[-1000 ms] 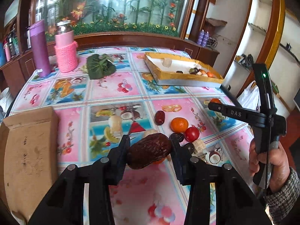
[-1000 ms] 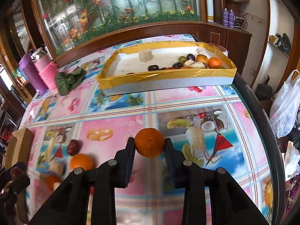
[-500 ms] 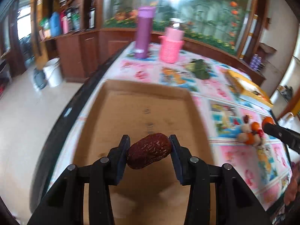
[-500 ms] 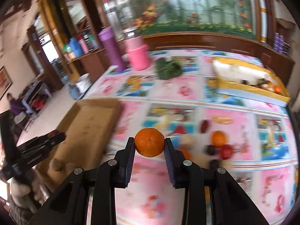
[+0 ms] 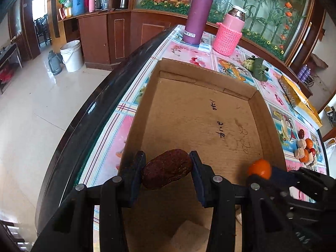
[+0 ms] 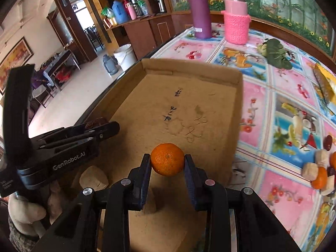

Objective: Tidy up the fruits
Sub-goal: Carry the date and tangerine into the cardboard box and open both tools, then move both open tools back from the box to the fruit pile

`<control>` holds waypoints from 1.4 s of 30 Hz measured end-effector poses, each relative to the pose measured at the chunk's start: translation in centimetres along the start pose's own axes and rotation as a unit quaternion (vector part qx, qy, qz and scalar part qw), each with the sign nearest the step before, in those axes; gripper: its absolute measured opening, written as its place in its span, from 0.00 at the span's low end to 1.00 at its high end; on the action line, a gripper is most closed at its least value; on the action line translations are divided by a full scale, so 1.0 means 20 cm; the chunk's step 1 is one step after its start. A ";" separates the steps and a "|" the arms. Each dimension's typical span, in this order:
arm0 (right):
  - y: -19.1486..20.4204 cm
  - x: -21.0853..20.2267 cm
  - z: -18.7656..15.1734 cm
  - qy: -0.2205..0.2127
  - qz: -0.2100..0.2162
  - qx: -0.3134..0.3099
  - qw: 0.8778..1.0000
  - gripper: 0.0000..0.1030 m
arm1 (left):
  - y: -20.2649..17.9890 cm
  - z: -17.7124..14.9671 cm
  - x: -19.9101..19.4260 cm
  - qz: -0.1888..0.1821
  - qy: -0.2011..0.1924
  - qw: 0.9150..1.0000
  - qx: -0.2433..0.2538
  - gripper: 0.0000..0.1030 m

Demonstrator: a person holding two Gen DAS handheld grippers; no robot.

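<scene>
My left gripper (image 5: pixel 168 168) is shut on a dark brown wrinkled date (image 5: pixel 167 169) and holds it above the near left part of a shallow cardboard tray (image 5: pixel 210 79). My right gripper (image 6: pixel 167 162) is shut on a small orange (image 6: pixel 167 159) over the same tray (image 6: pixel 189 71), right of the left gripper (image 6: pixel 100 126). The orange also shows in the left wrist view (image 5: pixel 259 168). Pale cube-shaped pieces (image 6: pixel 93 178) lie in the tray's near end. Several loose fruits (image 6: pixel 321 168) lie on the tablecloth at the right.
A purple flask (image 5: pixel 198 12) and a pink knitted-sleeve jar (image 5: pixel 230 33) stand at the table's far end. A green leafy vegetable (image 5: pixel 257 68) lies beyond the tray. A yellow-edged box (image 5: pixel 300 103) sits far right. The table's dark edge (image 5: pixel 88 113) runs left of the tray.
Both grippers have swung left from the loose fruits to above the cardboard tray, carrying the date and the orange. They now hang side by side over its near end.
</scene>
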State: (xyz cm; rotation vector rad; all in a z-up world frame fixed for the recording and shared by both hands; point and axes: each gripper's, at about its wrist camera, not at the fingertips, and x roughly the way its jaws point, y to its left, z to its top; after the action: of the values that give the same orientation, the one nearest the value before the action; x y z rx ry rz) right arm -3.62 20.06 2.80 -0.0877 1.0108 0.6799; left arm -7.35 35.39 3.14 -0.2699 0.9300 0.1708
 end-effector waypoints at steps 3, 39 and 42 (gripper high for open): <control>0.01 0.07 0.00 0.013 -0.001 -0.001 1.000 0.34 | 0.01 0.00 -0.02 -0.003 -0.008 1.000 -0.003 0.41; -0.40 -0.85 -0.63 -0.209 -0.106 0.147 0.961 0.71 | -0.74 -0.49 -0.80 0.082 -0.200 0.969 0.122 0.83; -0.42 -0.88 -0.66 -0.212 -0.105 0.151 0.960 0.71 | -0.78 -0.50 -0.80 0.076 -0.195 0.969 0.131 0.83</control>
State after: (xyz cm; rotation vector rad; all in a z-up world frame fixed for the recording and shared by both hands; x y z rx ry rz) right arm -14.96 0.09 7.68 0.2095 0.6684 0.3235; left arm -20.46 17.10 12.79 0.0809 0.5710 0.2307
